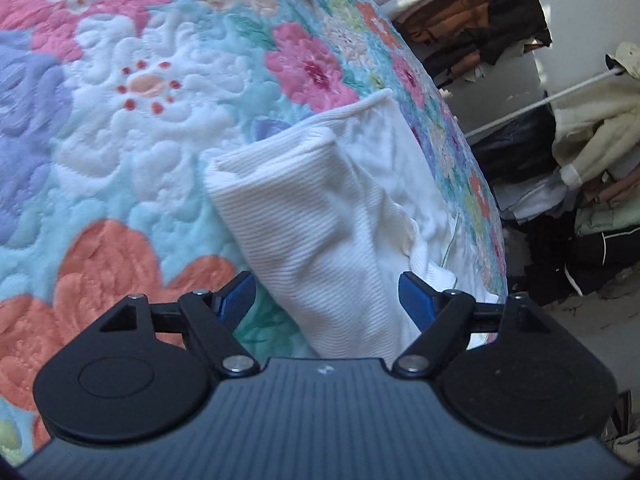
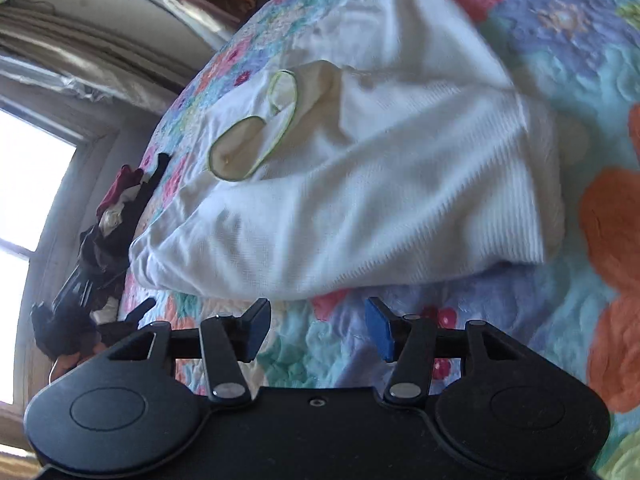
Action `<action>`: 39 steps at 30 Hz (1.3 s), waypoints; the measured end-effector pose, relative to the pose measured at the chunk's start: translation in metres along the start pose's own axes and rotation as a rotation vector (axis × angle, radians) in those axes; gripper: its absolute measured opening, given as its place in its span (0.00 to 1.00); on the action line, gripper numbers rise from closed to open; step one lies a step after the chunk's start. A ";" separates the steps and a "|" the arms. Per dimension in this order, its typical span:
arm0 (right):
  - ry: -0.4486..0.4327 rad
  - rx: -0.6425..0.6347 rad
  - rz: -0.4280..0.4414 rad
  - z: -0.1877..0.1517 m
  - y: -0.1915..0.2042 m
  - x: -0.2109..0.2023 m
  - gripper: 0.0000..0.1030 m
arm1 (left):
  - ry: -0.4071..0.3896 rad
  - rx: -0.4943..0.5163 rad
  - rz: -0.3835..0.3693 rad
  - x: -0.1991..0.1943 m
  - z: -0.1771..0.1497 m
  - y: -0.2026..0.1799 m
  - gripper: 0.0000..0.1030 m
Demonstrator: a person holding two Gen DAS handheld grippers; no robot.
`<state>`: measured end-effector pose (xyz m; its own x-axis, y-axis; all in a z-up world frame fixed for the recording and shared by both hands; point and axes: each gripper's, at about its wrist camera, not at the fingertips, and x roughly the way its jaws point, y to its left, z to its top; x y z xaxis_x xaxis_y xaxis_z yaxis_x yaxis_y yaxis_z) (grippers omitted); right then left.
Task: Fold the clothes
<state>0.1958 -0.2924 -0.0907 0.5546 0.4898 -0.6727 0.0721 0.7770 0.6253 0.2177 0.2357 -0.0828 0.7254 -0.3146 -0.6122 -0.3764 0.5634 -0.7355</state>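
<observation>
Viewing left wrist: left gripper spread wide, blue pads either side of a white ribbed knit garment lying on the floral quilted bedspread, not clamped. Right wrist: right gripper likewise parted, empty, just short of the garment's near edge on the bedspread.

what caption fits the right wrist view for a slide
Open right gripper hovers over a floral quilt, just short of a partly folded white garment.
</observation>
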 end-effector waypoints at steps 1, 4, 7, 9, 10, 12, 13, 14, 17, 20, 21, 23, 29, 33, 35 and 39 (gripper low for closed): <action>-0.005 0.031 0.003 -0.009 -0.004 0.002 0.56 | -0.008 -0.027 -0.008 -0.004 -0.001 0.009 0.76; -0.019 0.126 0.011 -0.035 -0.017 0.008 0.56 | -0.040 -0.106 -0.091 -0.010 0.001 0.030 0.76; -0.108 0.191 0.035 -0.040 -0.030 0.004 0.57 | -0.044 -0.121 -0.193 -0.001 0.001 0.032 0.76; -0.149 0.223 0.078 -0.042 -0.033 0.002 0.58 | -0.051 -0.097 -0.182 0.009 -0.001 0.025 0.76; -0.170 0.244 0.105 -0.043 -0.034 0.001 0.59 | -0.051 -0.083 -0.161 0.017 -0.001 0.021 0.76; -0.204 0.273 0.119 -0.044 -0.034 -0.001 0.60 | -0.052 -0.068 -0.101 0.032 0.000 0.017 0.76; -0.219 0.275 0.107 -0.043 -0.033 -0.001 0.60 | -0.051 -0.063 -0.072 0.039 0.000 0.016 0.76; -0.234 0.277 0.095 -0.042 -0.032 -0.001 0.62 | -0.041 -0.053 -0.045 0.045 0.000 0.016 0.76; -0.267 0.348 0.058 -0.042 -0.041 0.003 0.65 | -0.039 -0.038 -0.020 0.054 0.000 0.013 0.76; -0.304 0.394 0.061 -0.040 -0.050 0.009 0.65 | -0.046 -0.028 -0.024 0.057 0.002 0.010 0.77; -0.325 0.381 0.048 -0.037 -0.049 0.011 0.65 | -0.047 -0.032 -0.028 0.058 0.003 0.012 0.77; -0.368 0.376 0.025 -0.027 -0.049 0.017 0.66 | -0.065 -0.076 -0.061 0.062 0.010 0.019 0.77; -0.406 0.247 -0.033 -0.001 -0.042 0.033 0.25 | -0.072 -0.103 -0.043 0.072 0.028 0.027 0.11; -0.435 0.087 -0.044 0.015 -0.025 0.014 0.18 | -0.156 0.075 0.057 0.048 0.009 -0.001 0.10; -0.431 0.051 -0.018 0.022 -0.020 0.000 0.18 | -0.190 0.128 0.080 0.029 -0.002 -0.011 0.10; -0.430 0.014 0.013 0.026 -0.021 -0.024 0.17 | -0.208 0.104 0.052 -0.011 -0.021 -0.017 0.10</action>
<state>0.2031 -0.3305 -0.0773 0.8506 0.2878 -0.4400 0.0723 0.7648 0.6402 0.2045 0.2135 -0.0695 0.8139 -0.1245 -0.5674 -0.3629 0.6538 -0.6640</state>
